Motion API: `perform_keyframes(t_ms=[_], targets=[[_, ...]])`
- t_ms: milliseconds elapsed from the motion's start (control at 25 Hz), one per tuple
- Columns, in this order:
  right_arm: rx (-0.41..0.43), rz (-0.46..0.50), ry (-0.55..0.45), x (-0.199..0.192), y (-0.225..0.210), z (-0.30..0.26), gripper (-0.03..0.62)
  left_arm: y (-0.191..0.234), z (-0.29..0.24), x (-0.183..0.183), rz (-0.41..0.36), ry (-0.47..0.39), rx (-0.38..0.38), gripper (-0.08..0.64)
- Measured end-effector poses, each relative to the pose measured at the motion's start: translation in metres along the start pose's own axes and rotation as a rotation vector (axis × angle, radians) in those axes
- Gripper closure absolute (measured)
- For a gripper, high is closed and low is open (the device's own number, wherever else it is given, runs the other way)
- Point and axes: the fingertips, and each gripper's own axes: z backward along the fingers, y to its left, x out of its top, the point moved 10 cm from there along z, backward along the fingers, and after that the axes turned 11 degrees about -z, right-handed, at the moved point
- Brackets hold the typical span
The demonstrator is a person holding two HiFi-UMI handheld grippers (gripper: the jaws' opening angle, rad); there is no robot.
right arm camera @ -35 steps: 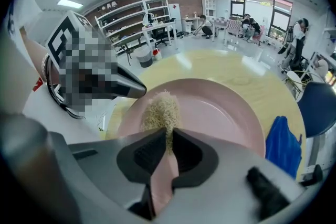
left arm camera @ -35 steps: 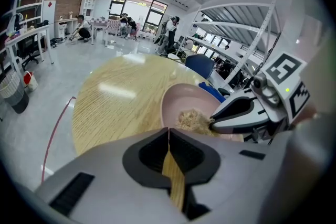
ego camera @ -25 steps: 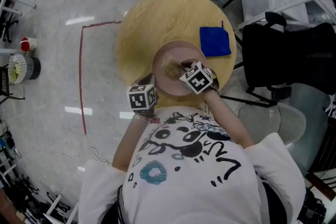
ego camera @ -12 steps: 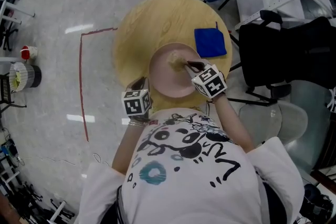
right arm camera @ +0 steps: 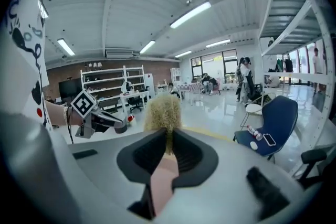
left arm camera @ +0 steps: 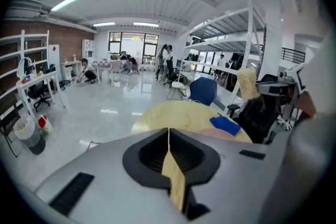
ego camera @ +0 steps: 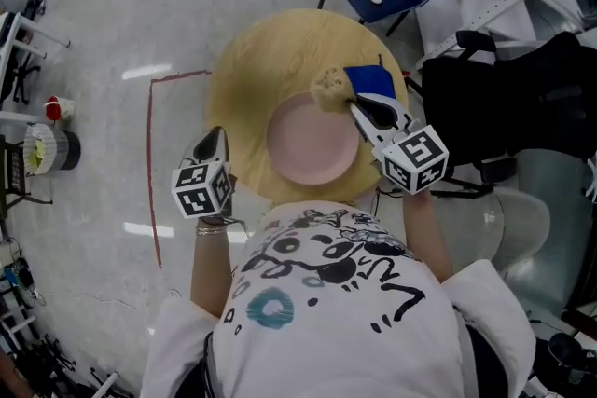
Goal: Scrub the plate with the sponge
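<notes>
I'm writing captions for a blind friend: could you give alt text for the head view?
Seen from above, a person stands at a round wooden table bearing a pink plate. The right gripper grips a yellowish sponge by the plate's far edge, near a blue cloth; the left gripper, shut and empty, is beside the table.

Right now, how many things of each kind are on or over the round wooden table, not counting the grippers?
Pink plate: 1
Sponge, held in the right gripper: 1
Blue cloth: 1
Total: 3
</notes>
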Motion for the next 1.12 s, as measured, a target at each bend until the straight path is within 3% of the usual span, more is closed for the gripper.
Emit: perform_keyframes(t_ms=[200, 360, 560, 840, 1120], targets=[[0.021, 0.034, -0.225, 0.043, 0.005, 0.039, 0.54, 0.011, 0.037, 0.059, -0.071, -0.275, -0.021, 0.54], [0.056, 0.086, -0.378, 0.071, 0.013, 0.07, 0.54, 0.006, 0.062, 0.098, -0.143, -0.4, -0.059, 0.54], [0.072, 0.175, -0.477, 0.091, 0.027, 0.093, 0.54, -0.007, 0.086, 0.131, -0.175, -0.547, -0.145, 0.541], [0.099, 0.168, -0.537, 0.1, 0.032, 0.102, 0.54, -0.024, 0.092, 0.147, -0.153, -0.658, -0.309, 0.541], [0.083, 0.188, -0.55, 0.102, 0.033, 0.105, 0.54, -0.033, 0.094, 0.154, -0.209, -0.667, -0.325, 0.541]])
